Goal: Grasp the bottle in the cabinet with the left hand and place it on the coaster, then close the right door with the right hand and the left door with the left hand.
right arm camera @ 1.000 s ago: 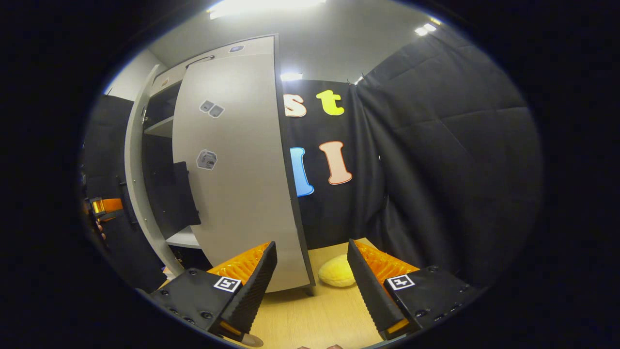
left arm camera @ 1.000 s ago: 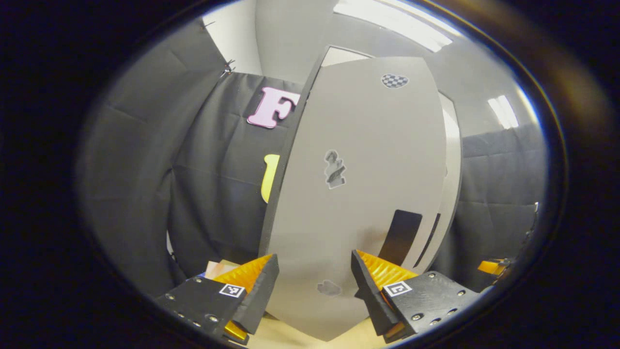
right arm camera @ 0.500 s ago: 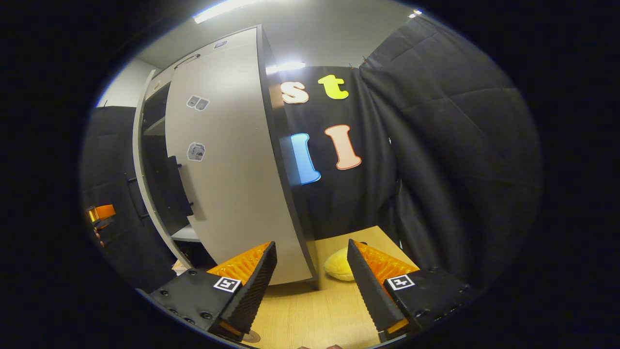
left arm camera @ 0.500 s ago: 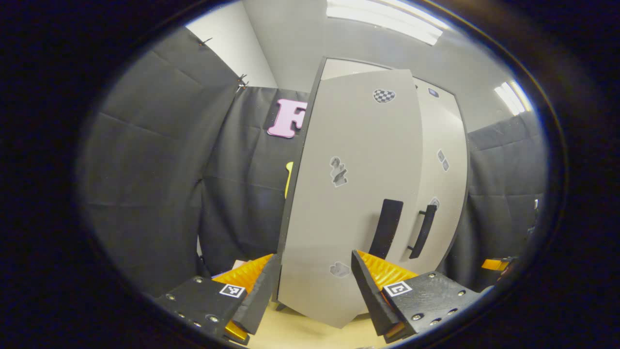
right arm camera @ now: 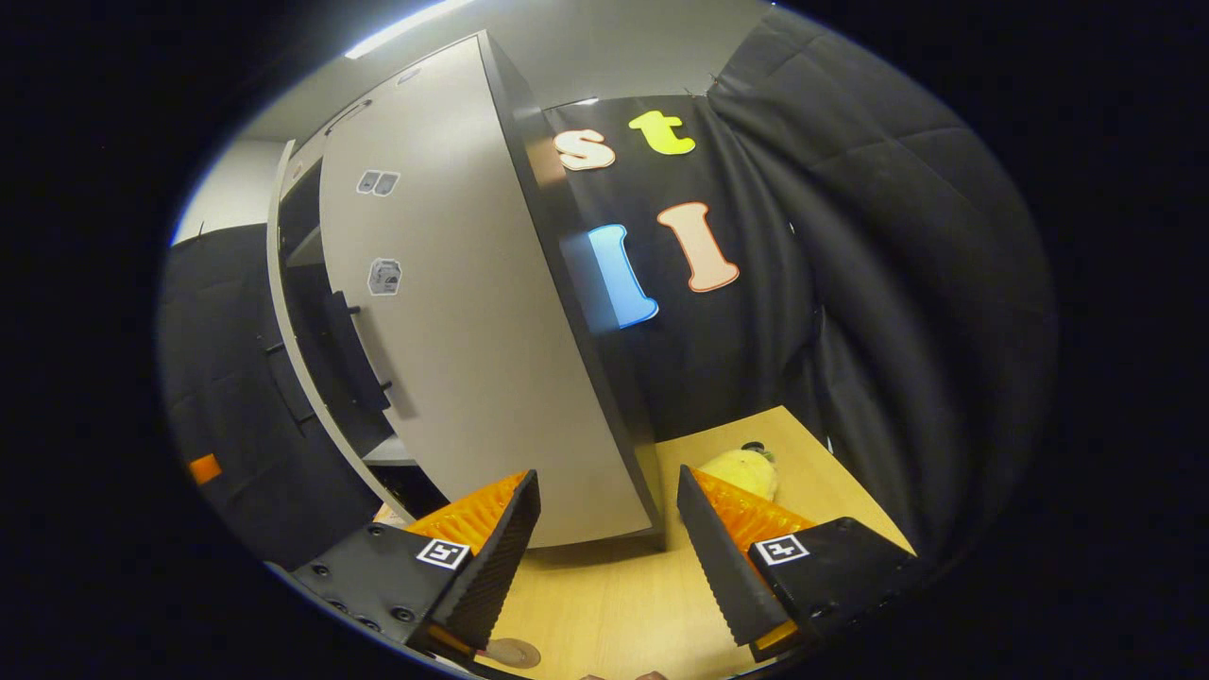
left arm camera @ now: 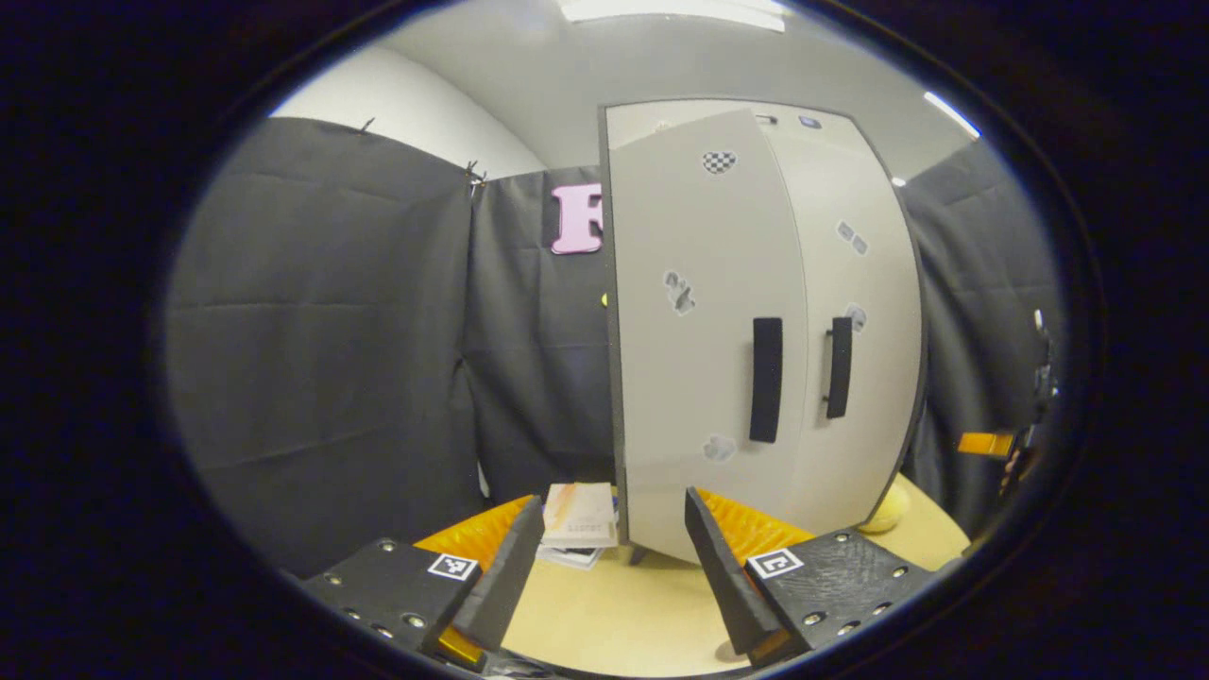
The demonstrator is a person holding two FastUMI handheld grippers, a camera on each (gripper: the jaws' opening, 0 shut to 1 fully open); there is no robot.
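Cabinet doors nearly shut, both of your tools empty.
Your left hand-held gripper (left arm camera: 604, 557) and right hand-held gripper (right arm camera: 604, 552) gape over the bench (right arm camera: 614, 604); the left door (left arm camera: 704, 321) stands slightly ajar, the right door (right arm camera: 453, 312) nearly closed. I cannot see the bottle.

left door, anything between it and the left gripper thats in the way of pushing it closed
Nothing visible does. In the left gripper view the left door stands just ahead of the open left gripper, with only bare tabletop between. The stack of books lies off to the side by the cabinet's corner.
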